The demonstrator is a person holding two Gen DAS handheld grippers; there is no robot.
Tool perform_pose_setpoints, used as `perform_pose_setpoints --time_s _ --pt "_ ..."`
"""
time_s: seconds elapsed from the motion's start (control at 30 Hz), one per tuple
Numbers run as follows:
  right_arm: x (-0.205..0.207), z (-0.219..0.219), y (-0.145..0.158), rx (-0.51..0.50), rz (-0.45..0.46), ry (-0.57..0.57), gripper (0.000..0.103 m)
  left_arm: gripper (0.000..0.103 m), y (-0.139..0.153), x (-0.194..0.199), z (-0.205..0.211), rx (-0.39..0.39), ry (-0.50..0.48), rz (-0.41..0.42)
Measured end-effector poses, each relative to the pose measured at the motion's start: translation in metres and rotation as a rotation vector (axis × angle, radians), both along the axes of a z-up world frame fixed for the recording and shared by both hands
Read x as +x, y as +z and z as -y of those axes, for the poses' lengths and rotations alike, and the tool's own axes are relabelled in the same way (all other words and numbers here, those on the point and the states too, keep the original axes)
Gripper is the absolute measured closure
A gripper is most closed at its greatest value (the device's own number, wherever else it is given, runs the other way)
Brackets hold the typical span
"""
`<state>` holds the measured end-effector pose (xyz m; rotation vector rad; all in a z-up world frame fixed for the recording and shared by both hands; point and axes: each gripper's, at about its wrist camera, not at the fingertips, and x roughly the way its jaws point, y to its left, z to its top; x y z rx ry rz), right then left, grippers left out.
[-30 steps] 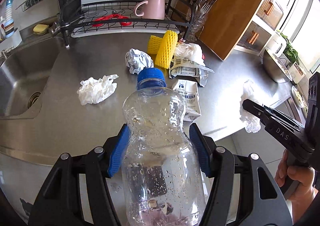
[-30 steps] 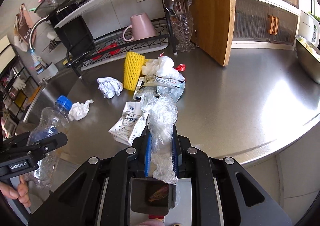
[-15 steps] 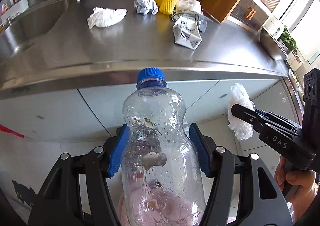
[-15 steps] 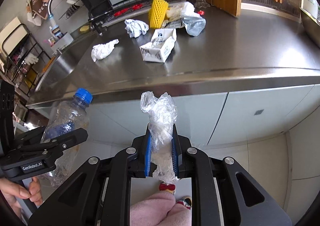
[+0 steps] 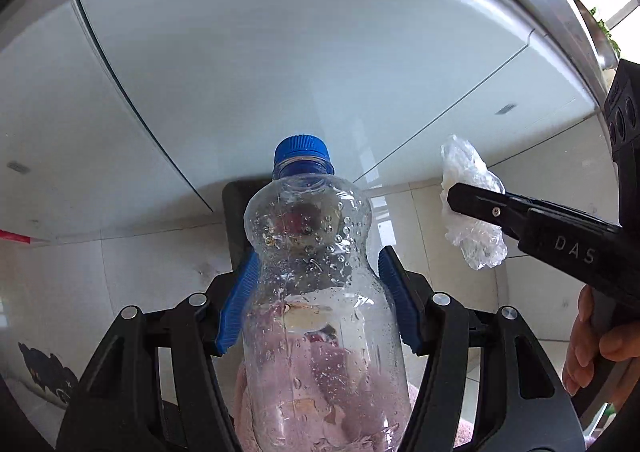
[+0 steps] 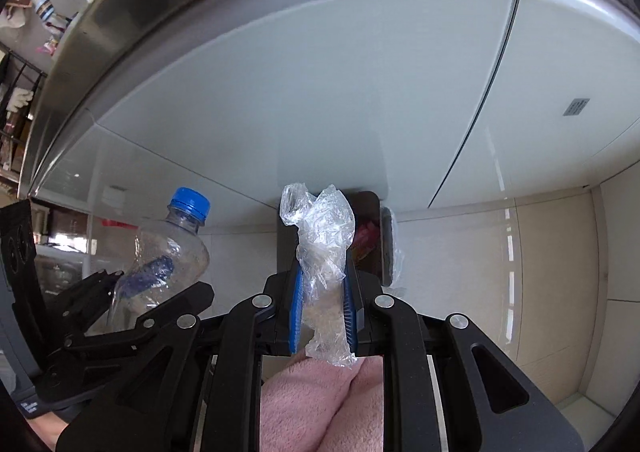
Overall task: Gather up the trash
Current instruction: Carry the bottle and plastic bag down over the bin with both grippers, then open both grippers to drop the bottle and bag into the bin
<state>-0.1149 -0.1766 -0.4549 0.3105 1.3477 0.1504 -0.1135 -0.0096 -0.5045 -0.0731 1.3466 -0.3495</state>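
Now clamped between the blue pads of the left gripper point(image 5: 318, 304): a clear, droplet-speckled plastic bottle with a blue cap point(image 5: 320, 292), cap pointing ahead. Pinched tight in the right gripper point(image 6: 322, 312): a crumpled wad of clear plastic film point(image 6: 322, 252), sticking out past the fingertips. Beyond both, a dark bin point(image 6: 370, 236) against pale cabinet doors point(image 5: 280, 51).

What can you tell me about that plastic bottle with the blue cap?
The bottle is clear plastic with a blue screw cap, closed. Droplets cling inside; it looks empty. It has a bulging shoulder and a narrower waist, where the blue pads of the left tongs clamp it, cap pointing away, in front of white cabinet doors.
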Motion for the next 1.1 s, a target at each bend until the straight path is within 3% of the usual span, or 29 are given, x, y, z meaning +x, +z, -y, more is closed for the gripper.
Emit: perform_pose_setpoints --time_s 0.2,0.37,0.73,0.77,0.83,0.87,1.1 --pt "0.016 -0.010 -0.062 0.046 -0.072 -0.032 0.085 0.044 -0.060 0.015 0.000 0.021 -0.007 -0.069" --pt "0.033 -0.018 -0.106 0.066 -0.139 -0.067 0.085 0.044 -0.088 0.025 0.004 0.037 -0.023 -0.113" --pt "0.059 -0.032 -0.118 0.037 -0.171 -0.040 0.081 0.043 -0.096 0.036 0.007 0.047 -0.011 -0.121" --pt "0.059 -0.033 -0.118 0.037 -0.172 -0.037 0.074 0.036 -0.096 0.036 0.007 0.052 -0.010 -0.125" --pt "0.060 -0.034 -0.114 0.044 -0.168 -0.044 0.050 0.025 -0.095 0.037 0.007 0.059 -0.002 -0.120" --pt "0.060 -0.033 -0.113 0.055 -0.161 -0.049 0.031 0.021 -0.093 0.037 0.006 0.059 0.003 -0.115" --pt "0.059 -0.027 -0.095 0.032 -0.112 -0.045 0.024 0.009 -0.077 0.033 0.002 0.078 0.038 -0.107"
